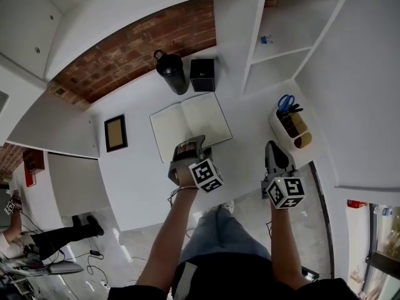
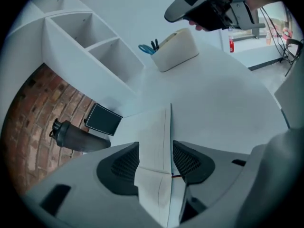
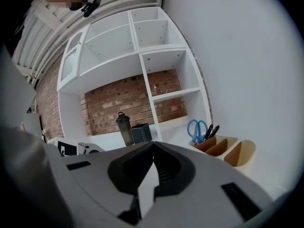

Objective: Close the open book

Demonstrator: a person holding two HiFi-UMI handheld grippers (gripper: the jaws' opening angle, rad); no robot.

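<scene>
Left tool [image 2: 156,150] on partly hidden book [image 2: 153,127]

We see the book [image 1: 190,125] open on the white desk [image 1: 131,167] — blank pale pages up, spine pointing away from us. Its near edge sits between the left gripper's [image 1: 188,145] jaws — pads against paper.

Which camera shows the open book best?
The head view: the open book lies flat, both pages showing. The left gripper view shows only a strip between its jaws; the right gripper view shows none of it.
</scene>
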